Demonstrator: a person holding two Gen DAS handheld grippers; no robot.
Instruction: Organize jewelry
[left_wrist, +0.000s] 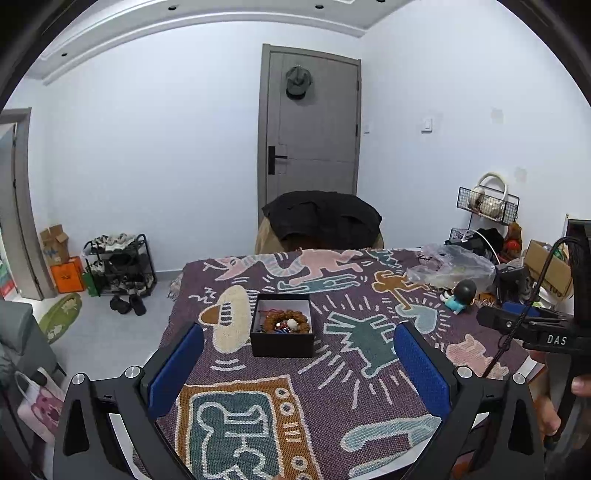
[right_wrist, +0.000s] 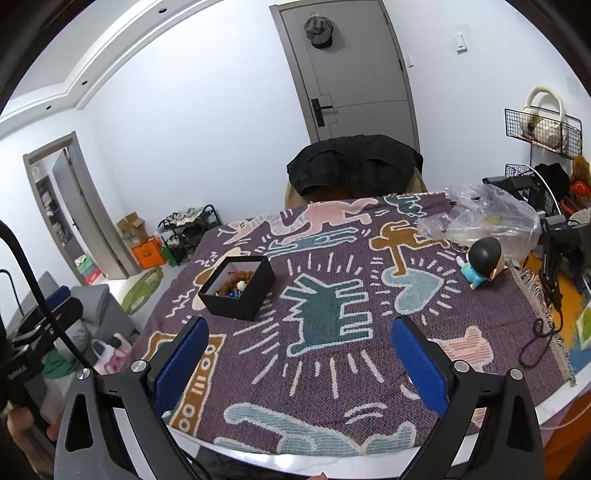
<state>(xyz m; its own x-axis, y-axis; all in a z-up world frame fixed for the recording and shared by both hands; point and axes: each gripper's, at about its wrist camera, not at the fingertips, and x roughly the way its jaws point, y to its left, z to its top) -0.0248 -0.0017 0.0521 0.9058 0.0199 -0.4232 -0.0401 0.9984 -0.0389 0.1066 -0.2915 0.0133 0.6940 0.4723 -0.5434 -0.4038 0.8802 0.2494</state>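
Blue-padded fingers of the left gripper (left_wrist: 299, 363) stand wide apart with nothing between them, hovering over a purple woven blanket (left_wrist: 332, 387) patterned with cartoon figures. Just beyond the fingertips sits an open black jewelry box (left_wrist: 282, 341) holding a brown beaded bracelet (left_wrist: 286, 319) and small red, white and blue pieces. At the right edge, the other tool's black body shows white lettering reading "DAS" (left_wrist: 556, 339). A small figurine (left_wrist: 460, 295) with a dark round head lies near a crumpled clear plastic bag (left_wrist: 454, 267).

From the right wrist, the right gripper (right_wrist: 301, 363) is likewise spread open and empty above the blanket (right_wrist: 332, 369). The jewelry box (right_wrist: 240, 301) rests ahead to the left, well apart from the figurine (right_wrist: 482, 262) and the plastic bag (right_wrist: 491, 218) on the right. A grey cap (right_wrist: 318, 31) hangs on the grey door (right_wrist: 354, 74).
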